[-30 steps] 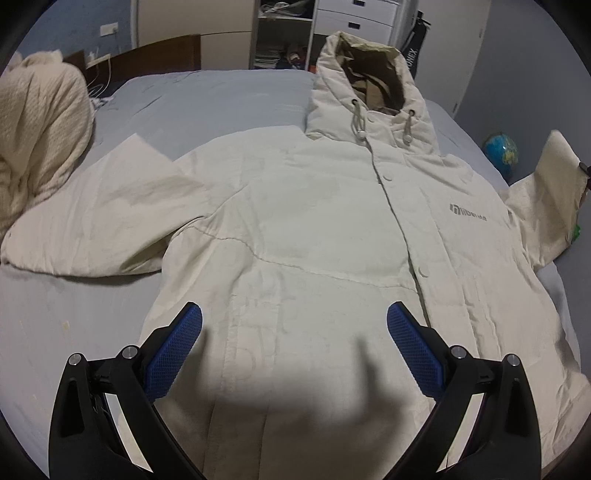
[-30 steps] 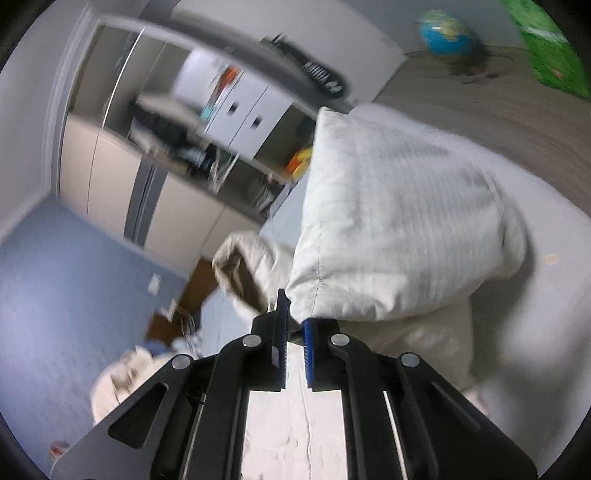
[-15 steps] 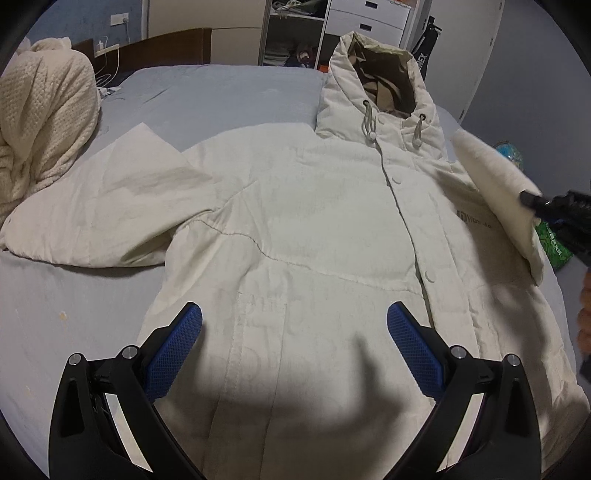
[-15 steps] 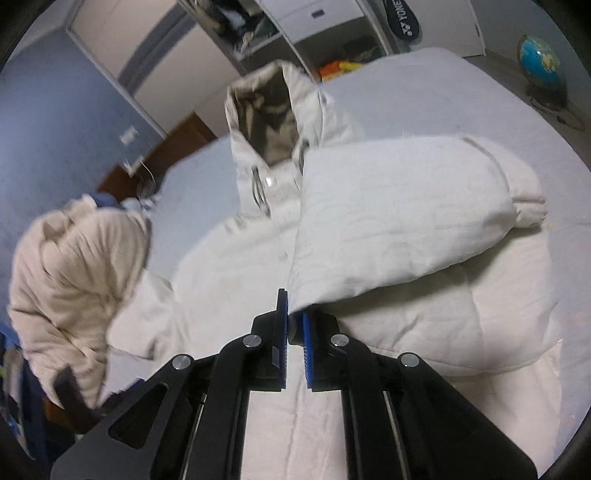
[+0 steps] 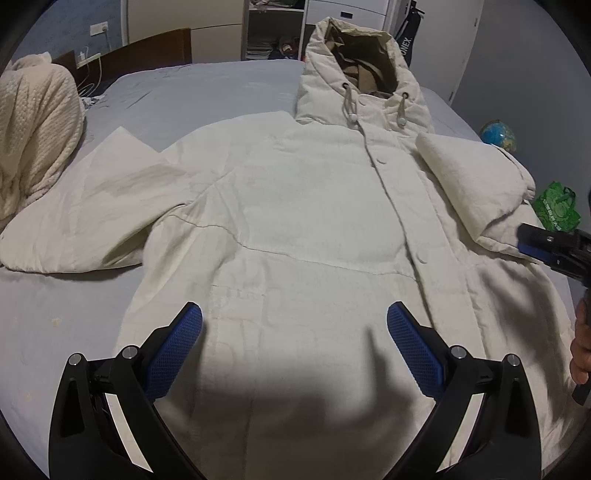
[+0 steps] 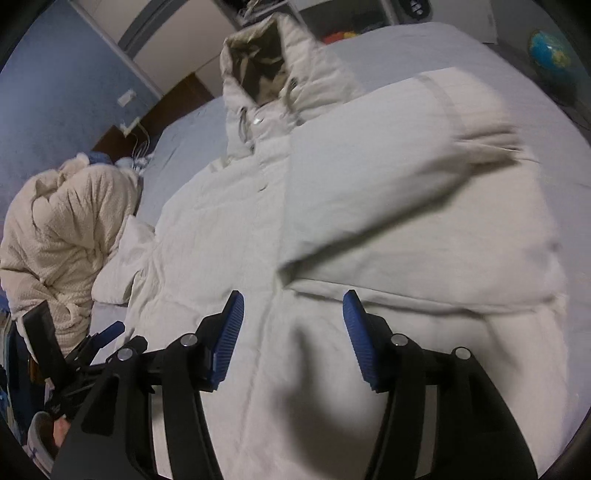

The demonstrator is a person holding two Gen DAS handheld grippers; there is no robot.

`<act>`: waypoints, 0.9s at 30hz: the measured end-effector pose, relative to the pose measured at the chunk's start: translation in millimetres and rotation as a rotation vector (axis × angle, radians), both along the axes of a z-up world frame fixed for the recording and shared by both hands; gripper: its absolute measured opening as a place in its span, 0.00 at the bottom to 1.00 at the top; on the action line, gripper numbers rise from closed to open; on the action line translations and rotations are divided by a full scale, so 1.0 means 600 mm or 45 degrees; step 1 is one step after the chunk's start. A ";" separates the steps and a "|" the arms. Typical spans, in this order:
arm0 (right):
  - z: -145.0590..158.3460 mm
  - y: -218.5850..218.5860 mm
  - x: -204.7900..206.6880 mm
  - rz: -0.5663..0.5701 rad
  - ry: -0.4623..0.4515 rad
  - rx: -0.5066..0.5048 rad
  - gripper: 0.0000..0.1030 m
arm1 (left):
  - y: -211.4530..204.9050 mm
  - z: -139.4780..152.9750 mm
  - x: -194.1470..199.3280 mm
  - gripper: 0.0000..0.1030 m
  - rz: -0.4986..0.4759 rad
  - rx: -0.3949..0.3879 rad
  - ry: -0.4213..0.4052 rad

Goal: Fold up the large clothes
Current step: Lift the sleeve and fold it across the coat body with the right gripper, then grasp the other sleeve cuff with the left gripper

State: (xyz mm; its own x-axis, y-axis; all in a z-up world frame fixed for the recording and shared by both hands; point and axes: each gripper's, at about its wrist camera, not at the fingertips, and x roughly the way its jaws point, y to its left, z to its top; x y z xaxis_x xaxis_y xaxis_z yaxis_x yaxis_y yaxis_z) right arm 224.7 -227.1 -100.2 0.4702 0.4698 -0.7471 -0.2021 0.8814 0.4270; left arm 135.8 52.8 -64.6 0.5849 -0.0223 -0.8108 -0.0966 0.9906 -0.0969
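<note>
A cream hooded jacket point(image 5: 303, 221) lies front up on the grey bed, hood toward the wardrobe. Its right sleeve point(image 5: 469, 184) is folded in across the chest and lies free; it also shows in the right wrist view point(image 6: 388, 177). Its left sleeve point(image 5: 92, 206) stretches out flat to the left. My left gripper point(image 5: 294, 343) is open and empty above the jacket's lower front. My right gripper point(image 6: 293, 328) is open and empty just in front of the folded sleeve's cuff, and shows at the right edge of the left wrist view point(image 5: 550, 247).
A cream knitted blanket point(image 5: 33, 136) is heaped at the bed's left side. The grey bed sheet point(image 5: 207, 92) shows beyond the jacket. A wardrobe with drawers point(image 5: 351, 14) stands behind the bed. A globe point(image 5: 498, 134) and a green bag point(image 5: 557, 208) are on the floor at right.
My right gripper carried the right sleeve over the jacket's chest, laid it down and opened, letting it go. The left gripper stayed open above the hem.
</note>
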 end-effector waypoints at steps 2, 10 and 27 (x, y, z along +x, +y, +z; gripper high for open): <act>0.008 -0.030 -0.010 -0.061 -0.031 0.000 0.51 | -0.010 -0.001 0.002 0.94 -0.014 -0.002 0.003; 0.000 -0.144 -0.037 -0.446 -0.113 -0.058 0.56 | -0.120 0.035 0.049 0.94 -0.144 0.050 0.003; -0.033 -0.201 -0.060 -0.562 -0.160 0.059 0.58 | -0.451 0.023 0.226 0.72 -0.589 0.501 -0.035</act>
State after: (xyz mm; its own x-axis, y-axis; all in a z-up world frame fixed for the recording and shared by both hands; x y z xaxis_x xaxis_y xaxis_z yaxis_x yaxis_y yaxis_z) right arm 188.8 -347.6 -119.9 0.7185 0.2358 -0.6543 0.1354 0.8754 0.4641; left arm 271.6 -217.9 -50.7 0.6072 0.0189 -0.7943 0.3500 0.8911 0.2887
